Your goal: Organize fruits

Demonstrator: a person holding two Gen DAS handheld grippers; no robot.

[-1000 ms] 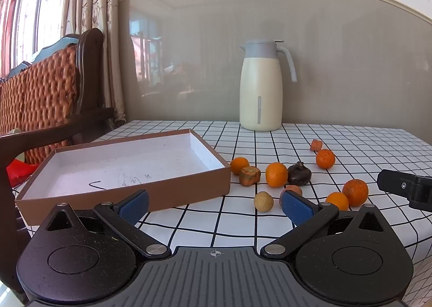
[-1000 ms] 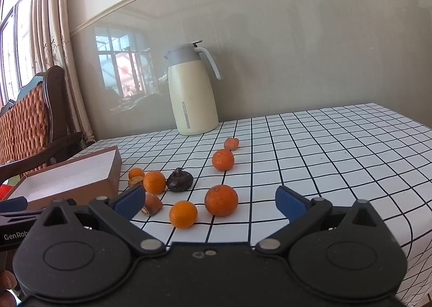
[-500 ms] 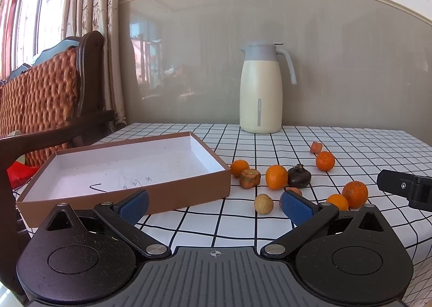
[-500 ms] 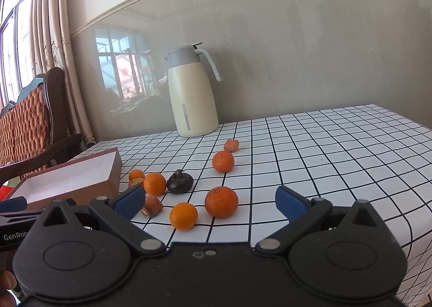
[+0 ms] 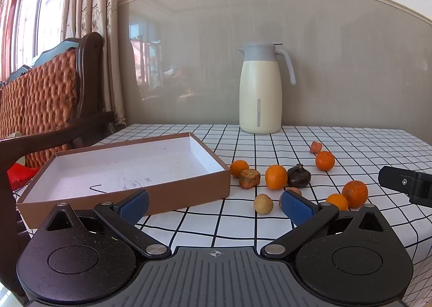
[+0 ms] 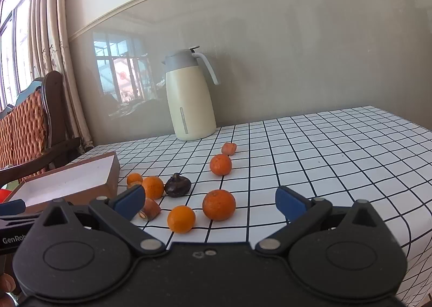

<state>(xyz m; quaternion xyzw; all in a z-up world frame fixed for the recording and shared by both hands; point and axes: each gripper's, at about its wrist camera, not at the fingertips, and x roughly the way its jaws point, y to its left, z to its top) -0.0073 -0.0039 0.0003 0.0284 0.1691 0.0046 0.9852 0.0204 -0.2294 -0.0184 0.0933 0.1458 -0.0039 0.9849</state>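
Still pre-grasp: both jaws wide open, empty. Fruits (image 6: 218, 205) loose mid-worktop, box (image 5: 127, 169) at left edge empty. Next, probably: right gripper (image 6: 210, 200) onto nearest orange.

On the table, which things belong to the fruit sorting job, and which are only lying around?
For the job:
- box, nothing in it
- oranges, e.g.
- dark round fruit
- small tan fruit
- left gripper and right gripper, both open

Just around:
- jug
- chair
- curtain
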